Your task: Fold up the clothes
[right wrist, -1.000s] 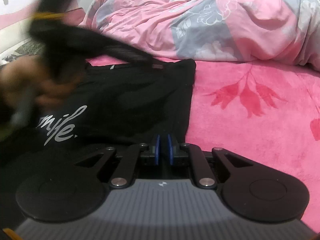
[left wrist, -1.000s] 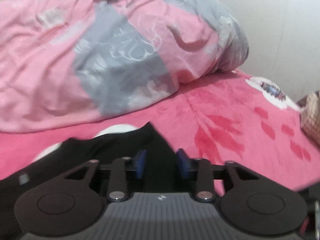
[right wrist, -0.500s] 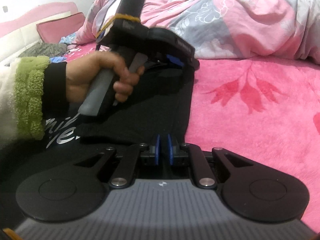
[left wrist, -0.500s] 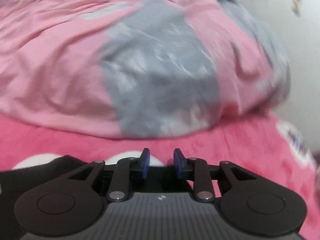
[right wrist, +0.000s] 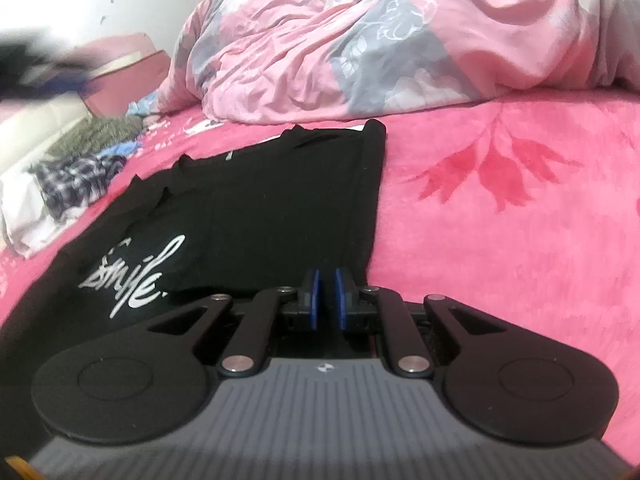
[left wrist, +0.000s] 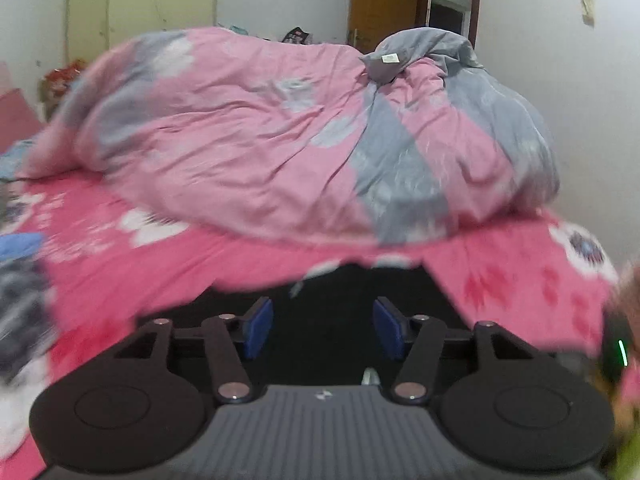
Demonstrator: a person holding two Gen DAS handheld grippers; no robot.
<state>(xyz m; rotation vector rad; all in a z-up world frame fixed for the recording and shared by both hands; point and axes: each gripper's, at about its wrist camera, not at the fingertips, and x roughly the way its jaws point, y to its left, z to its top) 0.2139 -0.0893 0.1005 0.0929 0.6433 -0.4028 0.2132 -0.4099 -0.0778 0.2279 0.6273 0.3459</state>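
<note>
Turns on how the black cotton T-shirt with the white script print (right wrist: pixel 280 208) lies from each pair of tongs. Lies flat on the bright pink fleece bed cover (right wrist: pixel 500 240), on the near side of the crumpled pink-and-grey duvet (right wrist: pixel 360 40), with its far end just short of the duvet's lower edge. Runs lengthwise from the right tongs (right wrist: pixel 326 280) straight toward the duvet, its right-hand edge neat and almost in line with the pads. Right tongs: all but closed, blue pads a sliver apart, sitting at the shirt end farthest from the duvet; impossible to tell whether a fold of cloth is nipped there. Left tongs (left wrist: pixel 323 320): opening at this moment, pads well apart, nothing between them, hanging clear above the shirt, with black cloth showing below and beyond the gap and the duvet straight ahead. Appears in the right wrist view only as a dark blur with a touch of blue, high up and to the left of the duvet, probably. Judging from this: right hand the nearer, down at the cloth; left hand well apart from it, needing to drop onto the shirt's left side, away from that straight right edge, before any fold across the long axis toward or away from the duvet.
</note>
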